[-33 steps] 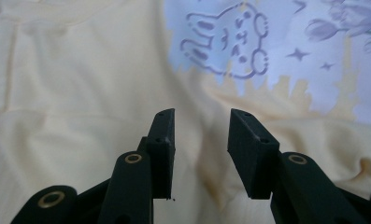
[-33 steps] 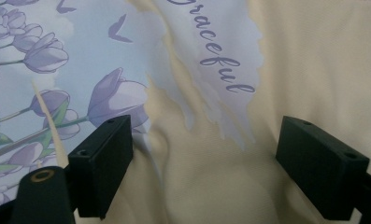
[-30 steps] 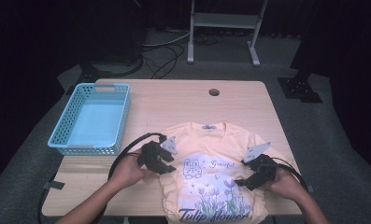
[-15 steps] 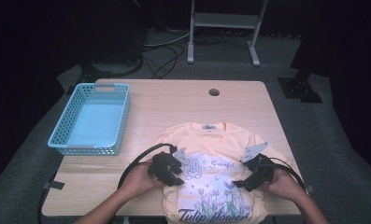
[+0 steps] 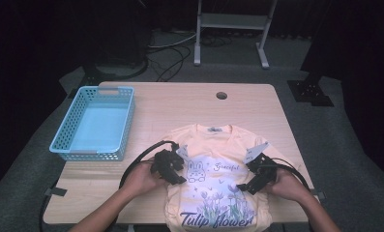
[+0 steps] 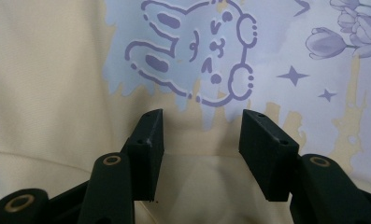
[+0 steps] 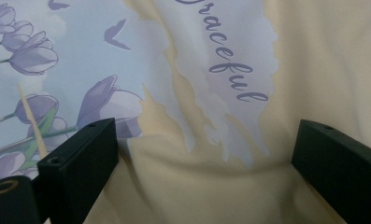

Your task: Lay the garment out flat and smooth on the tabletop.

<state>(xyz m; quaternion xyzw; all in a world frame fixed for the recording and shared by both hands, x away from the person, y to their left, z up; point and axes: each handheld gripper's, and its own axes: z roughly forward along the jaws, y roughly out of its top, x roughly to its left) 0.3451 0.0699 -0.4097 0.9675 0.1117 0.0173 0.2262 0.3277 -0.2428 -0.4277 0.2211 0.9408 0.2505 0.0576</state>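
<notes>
**Two tools over a printed T-shirt**

A yellow T-shirt (image 5: 214, 183) is laid flat at the near edge of the surface (image 5: 189, 108). The left tool (image 5: 172, 169), jaws partly apart and just opening, is seen above the rabbit print (image 6: 197, 60). The right tool (image 5: 255, 176), jaws wide and just opening, apparently pinches no cloth. A blue basket (image 5: 95, 123) stands well apart.

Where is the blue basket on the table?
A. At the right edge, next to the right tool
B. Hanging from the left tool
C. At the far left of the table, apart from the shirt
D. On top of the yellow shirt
C: in the high view the blue basket stands at the table's far left, with bare wood between it and the yellow shirt.
</notes>
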